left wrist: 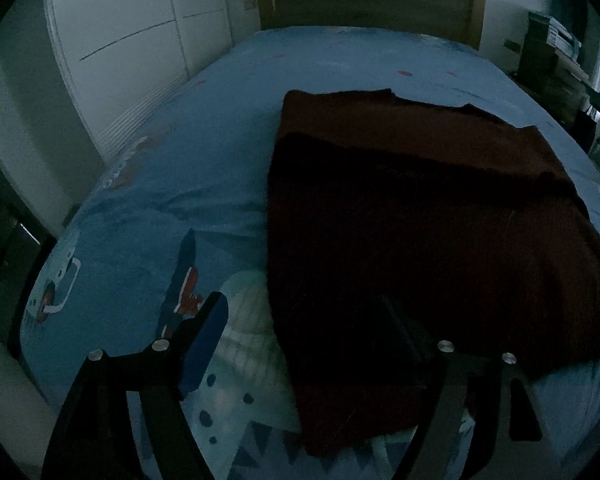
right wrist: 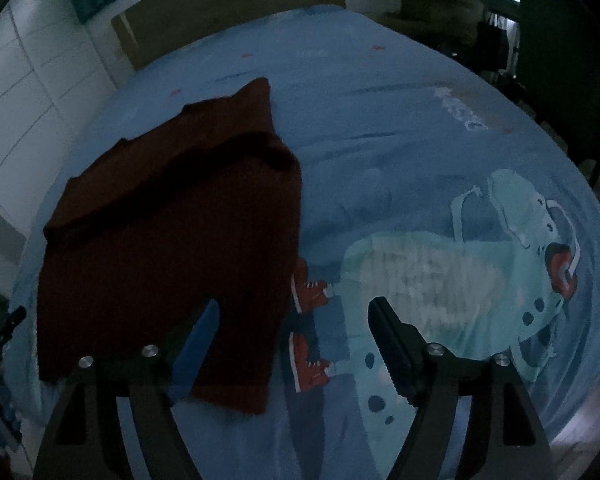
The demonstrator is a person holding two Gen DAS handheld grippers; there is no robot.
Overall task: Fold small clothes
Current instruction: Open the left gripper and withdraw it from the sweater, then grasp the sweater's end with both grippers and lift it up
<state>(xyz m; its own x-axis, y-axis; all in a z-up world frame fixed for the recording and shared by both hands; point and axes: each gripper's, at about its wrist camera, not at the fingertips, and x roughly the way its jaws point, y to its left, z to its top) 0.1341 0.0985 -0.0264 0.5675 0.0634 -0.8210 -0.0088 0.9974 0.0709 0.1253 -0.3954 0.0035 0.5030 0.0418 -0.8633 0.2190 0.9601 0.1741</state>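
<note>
A dark red knitted garment (left wrist: 420, 220) lies folded flat on a blue cartoon-print bedsheet (left wrist: 204, 152). In the right wrist view the garment (right wrist: 172, 232) lies left of centre. My left gripper (left wrist: 304, 304) is open and empty, hovering over the garment's near left edge; its left finger is over the sheet, its right finger over the cloth. My right gripper (right wrist: 292, 308) is open and empty, straddling the garment's near right edge, with its left finger over the cloth.
The bedsheet (right wrist: 420, 140) covers the whole bed, with a wooden headboard (left wrist: 372, 0) at the far end. White wardrobe doors (left wrist: 120, 40) stand to the left. Dark shelves and furniture (left wrist: 560, 52) stand to the right. The room is dim.
</note>
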